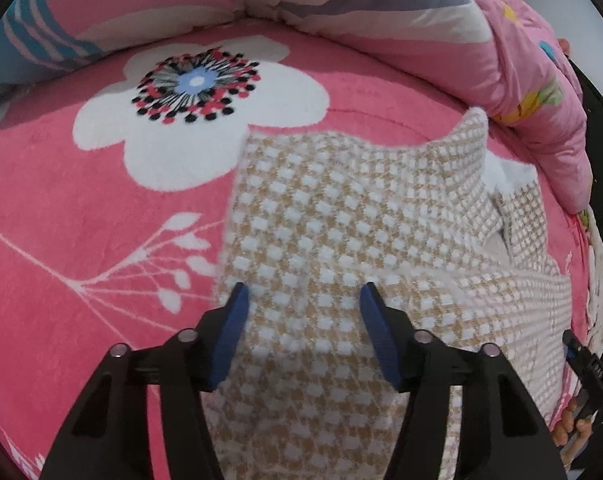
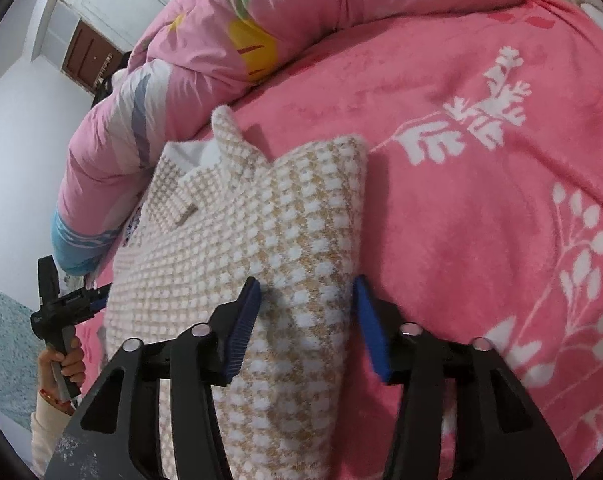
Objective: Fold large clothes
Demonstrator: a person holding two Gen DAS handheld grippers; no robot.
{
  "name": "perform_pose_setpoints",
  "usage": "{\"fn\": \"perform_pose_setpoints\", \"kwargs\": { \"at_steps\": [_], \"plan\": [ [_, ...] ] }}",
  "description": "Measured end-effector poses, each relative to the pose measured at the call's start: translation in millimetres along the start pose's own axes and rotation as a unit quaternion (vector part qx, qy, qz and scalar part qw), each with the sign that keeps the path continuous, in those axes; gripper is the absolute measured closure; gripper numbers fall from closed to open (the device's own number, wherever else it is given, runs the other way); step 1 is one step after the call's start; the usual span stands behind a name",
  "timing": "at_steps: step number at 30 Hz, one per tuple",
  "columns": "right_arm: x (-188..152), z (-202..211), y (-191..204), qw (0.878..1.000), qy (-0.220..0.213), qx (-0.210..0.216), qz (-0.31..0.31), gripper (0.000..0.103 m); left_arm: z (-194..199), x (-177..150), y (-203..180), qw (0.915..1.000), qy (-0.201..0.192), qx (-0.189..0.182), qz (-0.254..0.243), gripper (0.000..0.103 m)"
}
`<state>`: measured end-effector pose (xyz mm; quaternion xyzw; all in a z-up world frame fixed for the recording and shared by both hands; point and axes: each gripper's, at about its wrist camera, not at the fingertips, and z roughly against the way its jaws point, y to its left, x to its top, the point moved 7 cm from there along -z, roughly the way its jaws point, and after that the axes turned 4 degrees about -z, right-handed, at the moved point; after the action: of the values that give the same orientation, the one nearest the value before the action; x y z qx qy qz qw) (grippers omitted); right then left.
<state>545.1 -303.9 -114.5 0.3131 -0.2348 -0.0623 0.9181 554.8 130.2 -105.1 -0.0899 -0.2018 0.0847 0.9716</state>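
— Left wrist view first: what's the left tool (image 1: 301, 294) doing?

— Its blue pads (image 1: 231, 336) stand spread over the checked tan-and-white coat (image 1: 341, 240); the cloth runs between them, but neither pad is pressing it; nothing is pinched.

— And where's the coat lying?

— On the bed, on the pink flowered blanket (image 1: 81, 208); it fills the view from 6 o'clock up to centre, its collar pointing up at about 1 o'clock; a rolled pink quilt (image 1: 521, 80) lies along the blanket's edge from 12 to 3 o'clock.

— The right one?

— In the right wrist view, the right tool (image 2: 307, 288) straddles a folded edge of the coat; the pads are apart; whether they squeeze the fold I cannot tell; at 8 o'clock a hand (image 2: 67, 364) grips the other tool's handle beside the coat.
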Motion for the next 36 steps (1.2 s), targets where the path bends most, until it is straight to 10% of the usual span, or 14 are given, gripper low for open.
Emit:
{"fn": "perform_pose_setpoints", "kwargs": {
  "at_steps": [12, 14, 23, 30, 36],
  "plan": [
    [0.6, -0.7, 2.2, 1.0, -0.005, -0.009, 0.01, 0.067, -7.1, -5.7, -11.2, 0.9996, 0.0, -0.02, -0.022, 0.059],
    [0.4, -0.7, 2.4, 1.0, -0.007, -0.01, 0.01, 0.074, -7.4, -4.6, -13.7, 0.9995, -0.007, -0.024, -0.021, 0.08],
    [5.6, 15.9, 29.3, 0.996, -0.045, -0.041, 0.062, 0.09, 70.0, 25.0, -36.5, 0.9876, -0.143, -0.039, -0.051, 0.094],
    [3.9, -8.1, 26.7, 0.99, -0.045, -0.101, 0.085, 0.051, 12.9, 7.2, 0.9, 0.9949, -0.088, 0.019, -0.045, 0.093],
    [10.3, 52.1, 47.4, 0.982, -0.11, -0.079, 0.133, 0.048, 44.8, 5.0, 6.0, 0.9894, -0.138, 0.008, -0.044, 0.089]
  ]
}}
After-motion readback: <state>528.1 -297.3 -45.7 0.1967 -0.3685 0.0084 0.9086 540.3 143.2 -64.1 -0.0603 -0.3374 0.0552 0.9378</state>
